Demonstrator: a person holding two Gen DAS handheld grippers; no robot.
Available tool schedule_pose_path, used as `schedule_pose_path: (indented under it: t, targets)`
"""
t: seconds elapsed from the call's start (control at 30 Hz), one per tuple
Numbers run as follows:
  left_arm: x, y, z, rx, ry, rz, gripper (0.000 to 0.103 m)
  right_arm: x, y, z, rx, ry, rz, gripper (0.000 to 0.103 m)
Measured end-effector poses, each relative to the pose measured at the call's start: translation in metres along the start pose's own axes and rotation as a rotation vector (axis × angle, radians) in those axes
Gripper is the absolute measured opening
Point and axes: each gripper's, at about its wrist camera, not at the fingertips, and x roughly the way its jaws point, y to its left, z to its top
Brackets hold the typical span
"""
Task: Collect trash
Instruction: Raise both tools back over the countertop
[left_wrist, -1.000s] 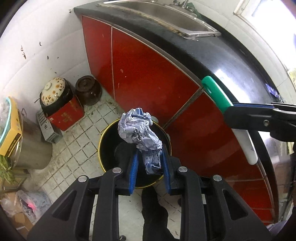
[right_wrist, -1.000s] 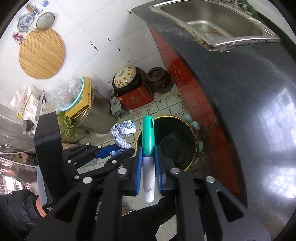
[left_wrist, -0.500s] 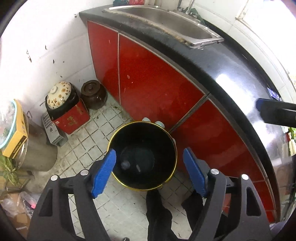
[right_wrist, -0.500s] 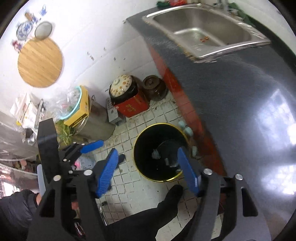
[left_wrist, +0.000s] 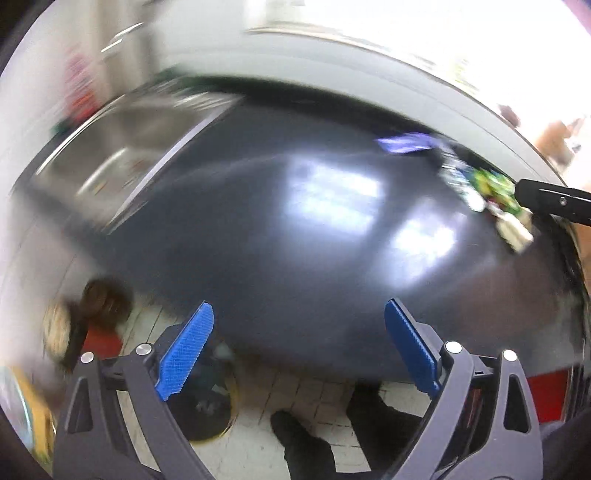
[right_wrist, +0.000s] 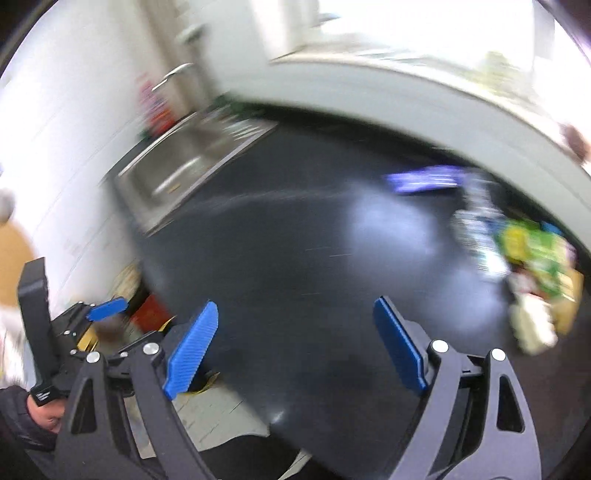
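Both views are blurred by motion. My left gripper (left_wrist: 299, 347) is open and empty over the front edge of the dark counter (left_wrist: 295, 229). My right gripper (right_wrist: 295, 343) is open and empty above the same counter (right_wrist: 295, 258). A heap of trash wrappers, green, white and blue, lies at the counter's right end (left_wrist: 487, 192) and shows in the right wrist view (right_wrist: 528, 266). The black bin with a yellow rim (left_wrist: 207, 410) stands on the floor below, partly hidden behind my left finger. The left gripper also shows in the right wrist view (right_wrist: 107, 310).
A steel sink (left_wrist: 122, 155) is set in the counter's left end and shows in the right wrist view (right_wrist: 177, 173). Pots and a red box (left_wrist: 92, 317) stand on the tiled floor by the wall. The person's dark shoes (left_wrist: 306, 443) are by the bin.
Both grippers dropped the crumpled paper and the green-capped marker into the bin and opened. Both have since swung up from the bin to face the counter top.
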Motion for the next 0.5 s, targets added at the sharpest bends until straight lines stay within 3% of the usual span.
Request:
schedule_pose_path:
  t: [0.23, 0.37, 0.5]
  targets:
    - [0.032, -0.144, 0.073, 0.203, -0.004, -0.157, 0.091, -0.048, -0.145, -0.019, 0.258, -0.076, -0.161, 0.084]
    - [0.050, -0.189, 0.092, 0.277, 0.006, -0.186, 0.091, -0.059, -0.197, -0.030, 0.348, -0.096, -0.202, 0.084]
    - [0.070, -0.209, 0.112, 0.322, 0.019, -0.180, 0.091, -0.064, -0.232, -0.038, 0.420, -0.104, -0.217, 0.084]
